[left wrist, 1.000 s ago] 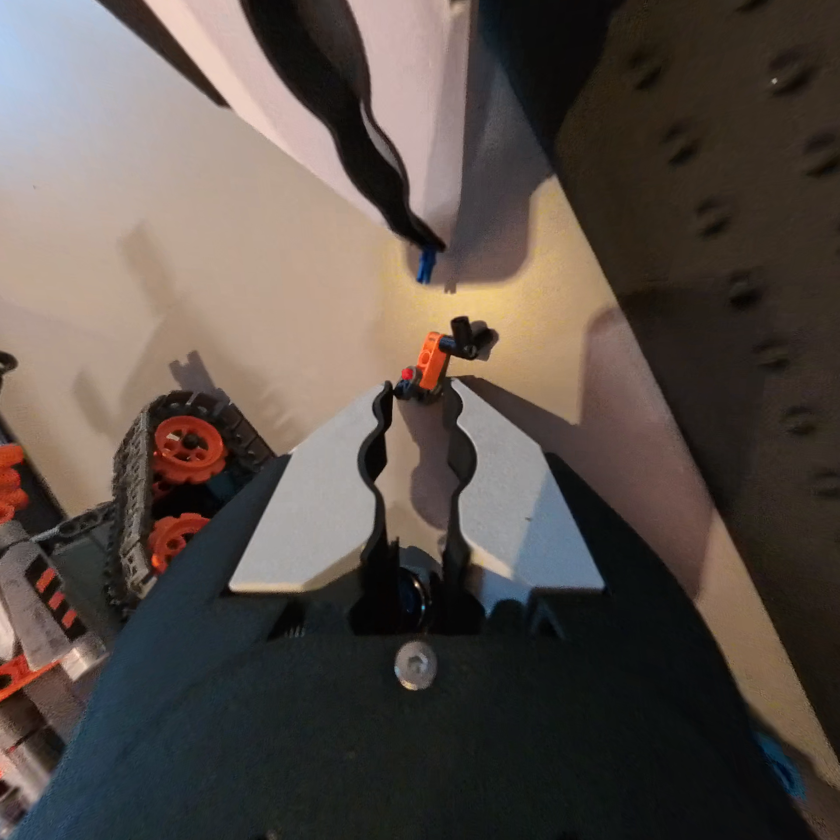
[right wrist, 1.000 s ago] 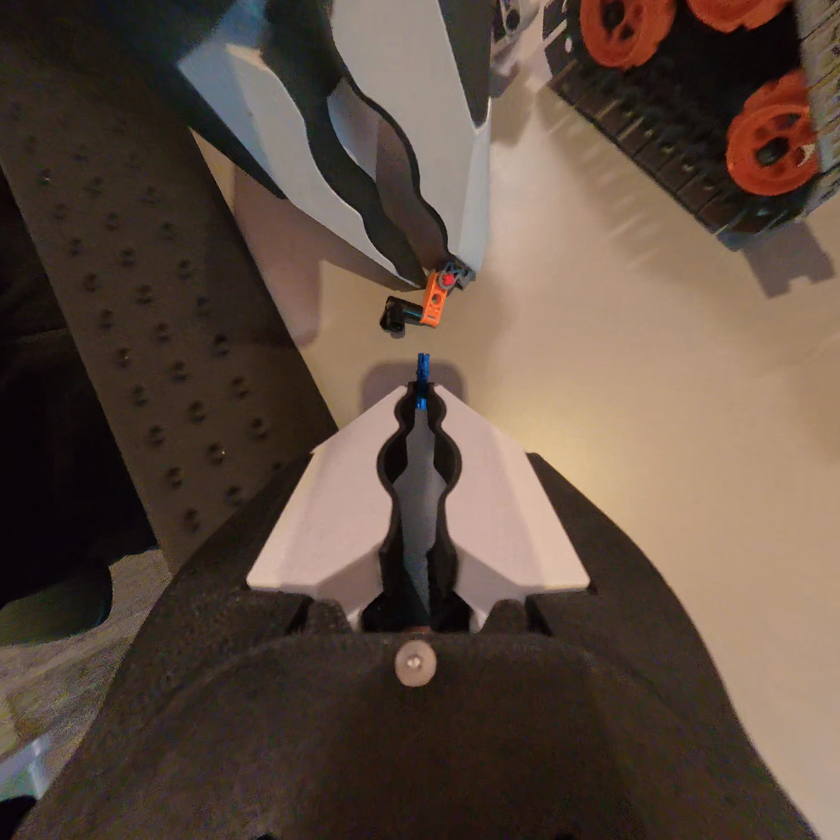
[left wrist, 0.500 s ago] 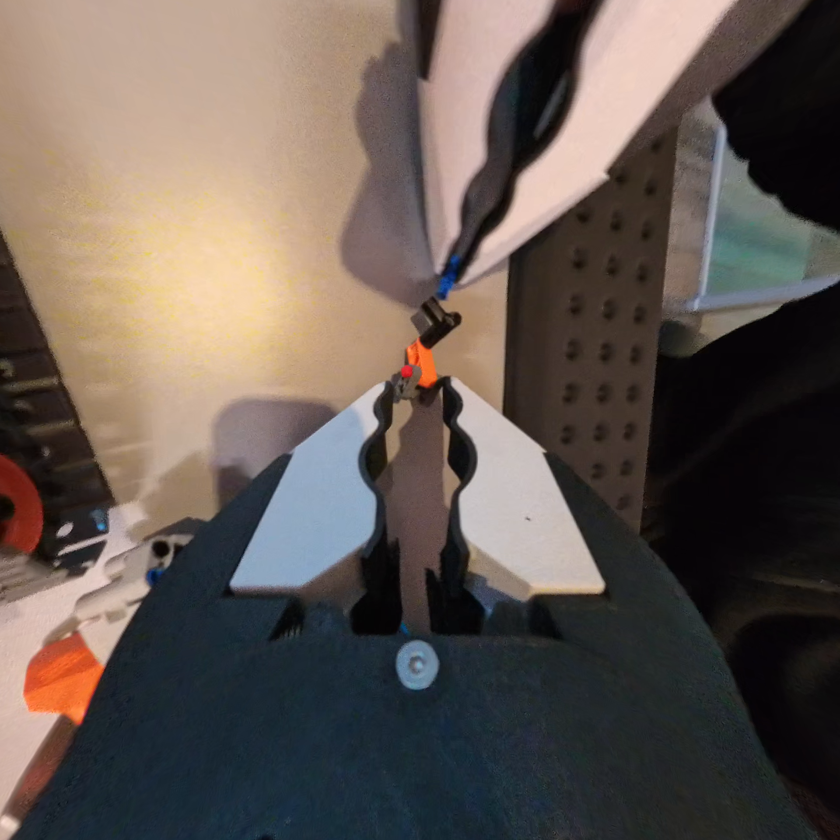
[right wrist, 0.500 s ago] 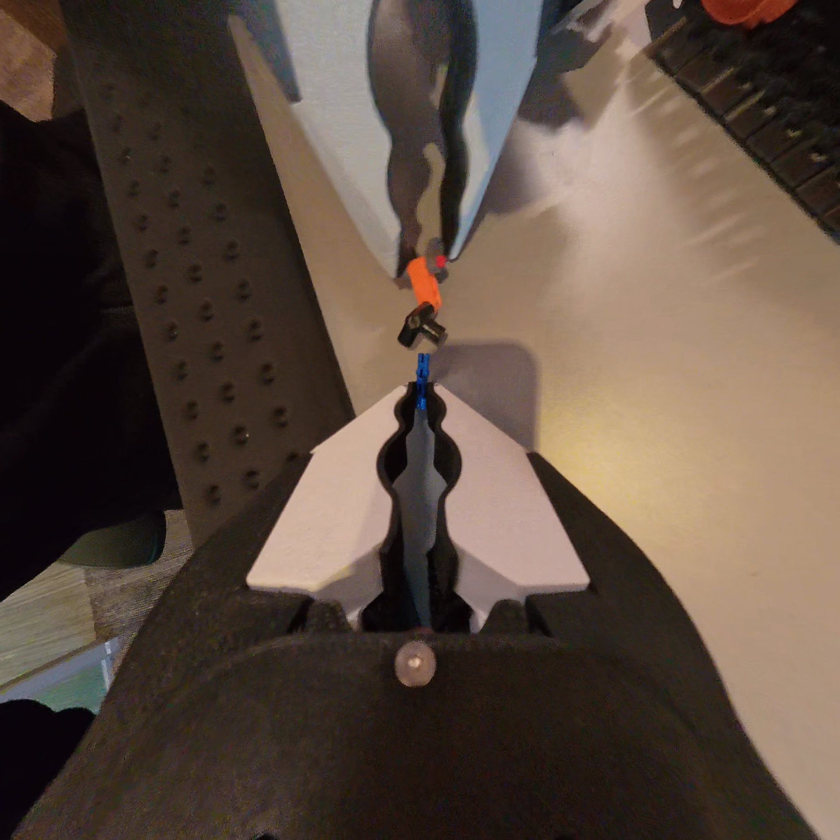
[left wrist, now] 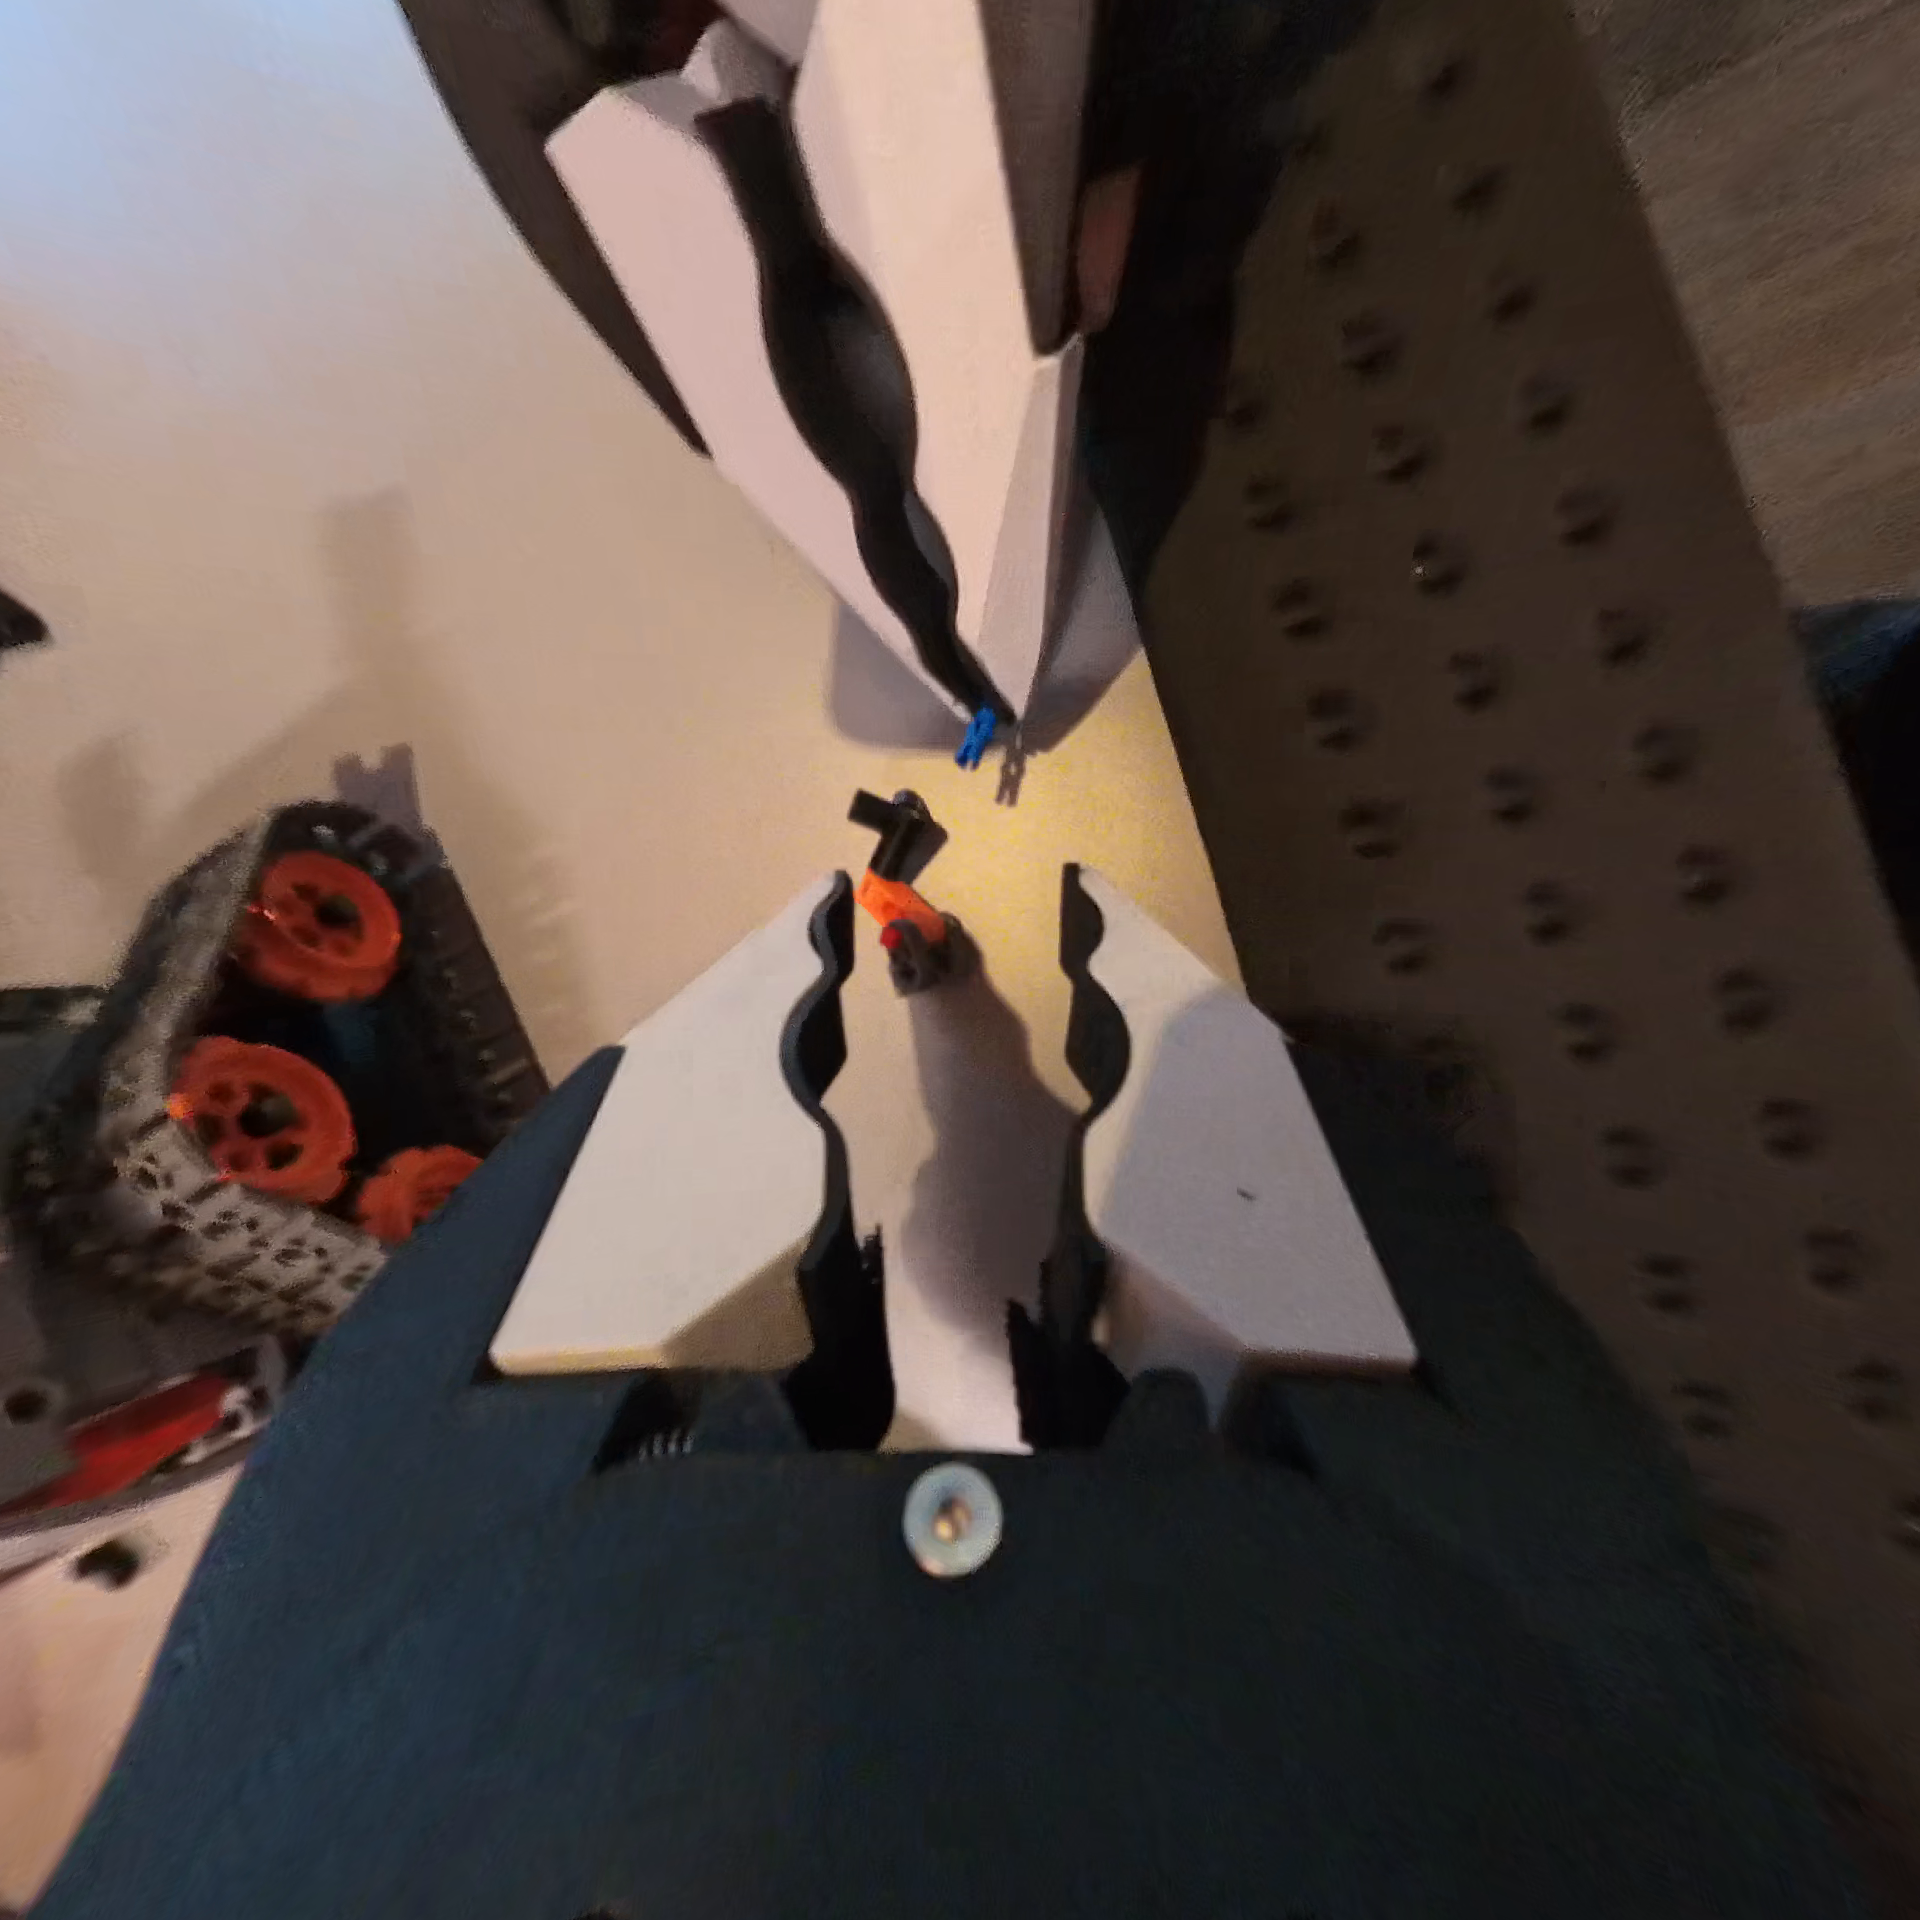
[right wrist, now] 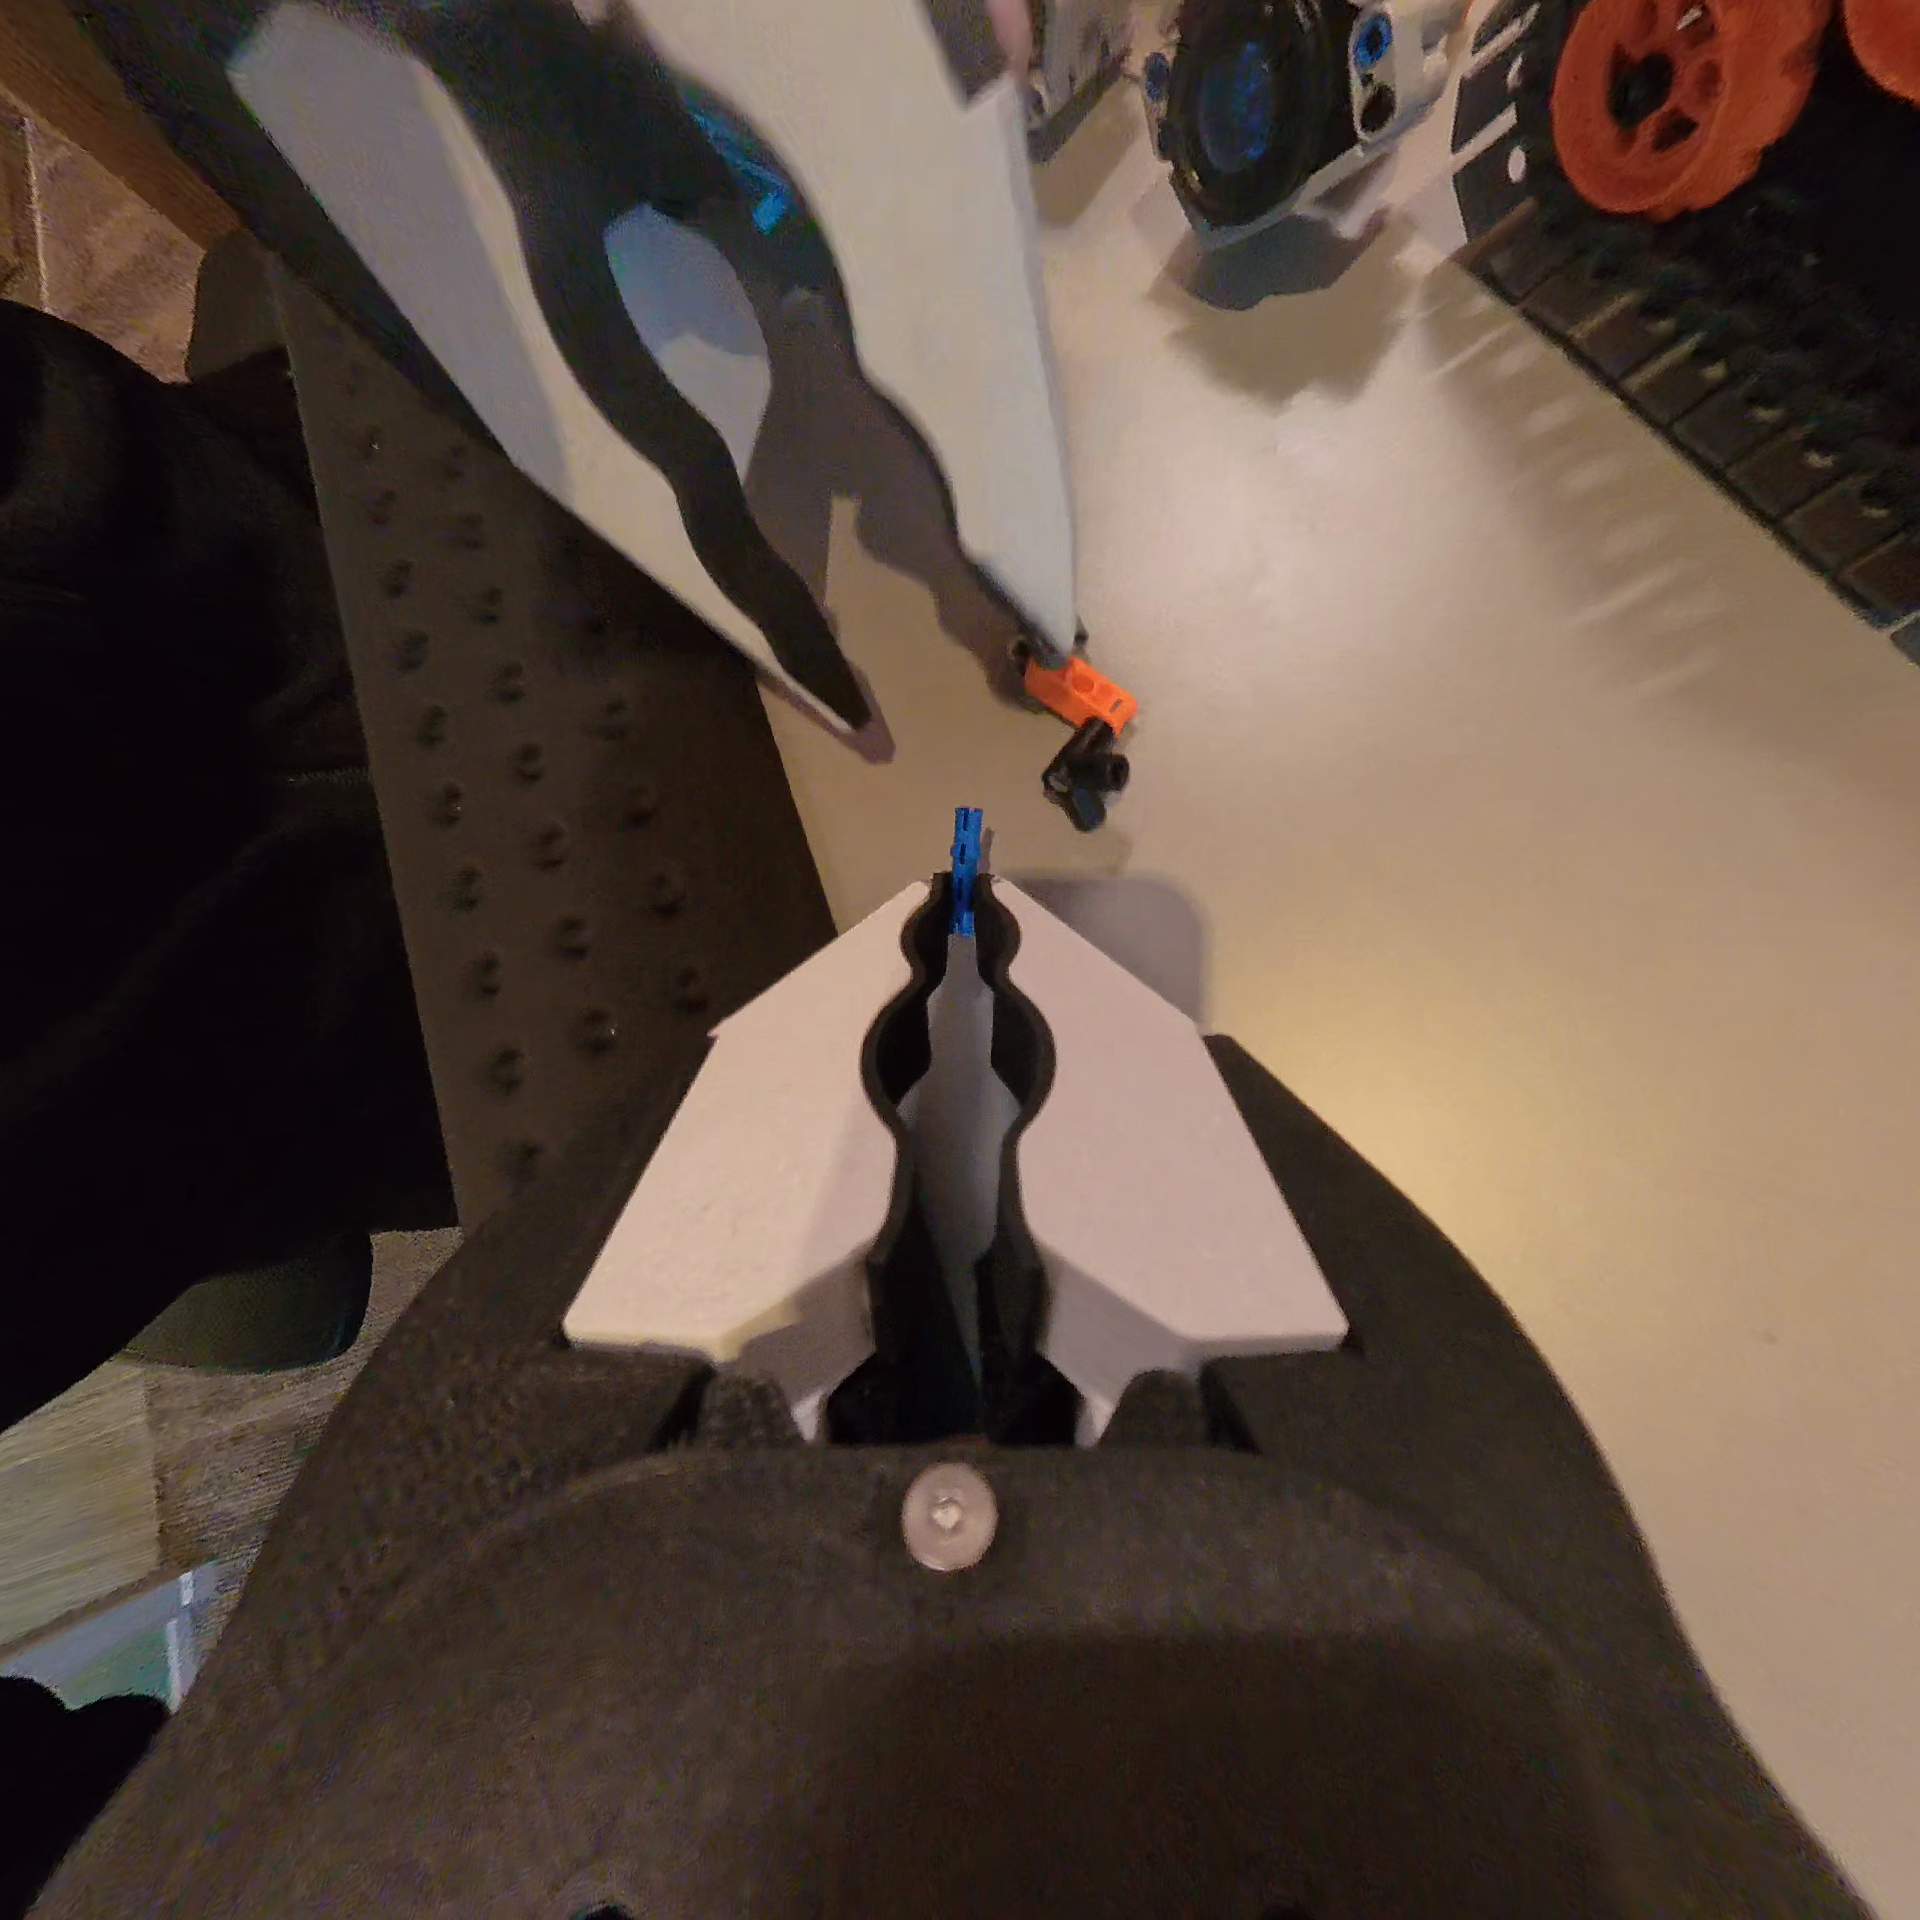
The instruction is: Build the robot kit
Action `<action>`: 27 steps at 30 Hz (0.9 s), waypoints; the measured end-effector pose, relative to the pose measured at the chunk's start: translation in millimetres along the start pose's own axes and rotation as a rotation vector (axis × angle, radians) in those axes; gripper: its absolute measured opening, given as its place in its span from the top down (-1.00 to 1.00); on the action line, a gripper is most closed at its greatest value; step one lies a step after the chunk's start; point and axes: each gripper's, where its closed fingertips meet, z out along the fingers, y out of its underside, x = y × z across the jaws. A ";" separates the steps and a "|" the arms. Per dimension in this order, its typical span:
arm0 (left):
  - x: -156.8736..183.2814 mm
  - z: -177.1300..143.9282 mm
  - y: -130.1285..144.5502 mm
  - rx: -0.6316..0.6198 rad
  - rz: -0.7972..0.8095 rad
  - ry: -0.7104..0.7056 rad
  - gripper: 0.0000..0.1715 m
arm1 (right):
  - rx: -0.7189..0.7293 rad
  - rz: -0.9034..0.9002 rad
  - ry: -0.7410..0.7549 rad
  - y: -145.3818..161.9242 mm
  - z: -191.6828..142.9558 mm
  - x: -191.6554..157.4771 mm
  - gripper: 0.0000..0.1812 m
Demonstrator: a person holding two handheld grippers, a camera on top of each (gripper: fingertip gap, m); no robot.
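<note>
A small orange, black and grey brick assembly [left wrist: 902, 891] lies on the cream table between the tips of my left gripper [left wrist: 954, 896], beside its left finger. The left gripper is open and holds nothing. In the right wrist view the same assembly [right wrist: 1081, 717] lies by the tip of the left gripper [right wrist: 956, 675]. My right gripper [right wrist: 964, 883] is shut on a small blue pin [right wrist: 966, 864] that sticks out past its tips. In the left wrist view the right gripper [left wrist: 992, 712] hangs just beyond the assembly with the blue pin [left wrist: 975, 736] pointing at it, a short gap apart.
A tracked brick vehicle with orange wheels [left wrist: 270, 1039] stands at the left; it also shows at the top right of the right wrist view [right wrist: 1683, 104]. A dark perforated panel [left wrist: 1507, 831] runs along the table's right side. A black and blue part [right wrist: 1247, 114] stands farther back. Both grippers' tips are close together, under 4 cm apart.
My left gripper has opened and let go of the orange and black assembly, which now lies on the table. The right gripper still holds the blue pin close to it.
</note>
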 end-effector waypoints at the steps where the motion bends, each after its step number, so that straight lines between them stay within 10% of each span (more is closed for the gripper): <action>1: 1.8 1.7 -3.4 0.005 0.038 -0.018 0.60 | 0.006 -0.011 -0.007 -2.5 0.5 -3.0 0.96; 14: 9.8 -3.6 -22.0 0.116 0.249 -0.135 0.96 | 0.126 -0.019 -0.067 -26.6 -13.3 -20.5 0.97; 27: -15.2 -53.2 -47.5 0.477 -0.037 -0.291 0.96 | 0.749 0.195 -0.047 -74.8 -56.8 -26.0 0.88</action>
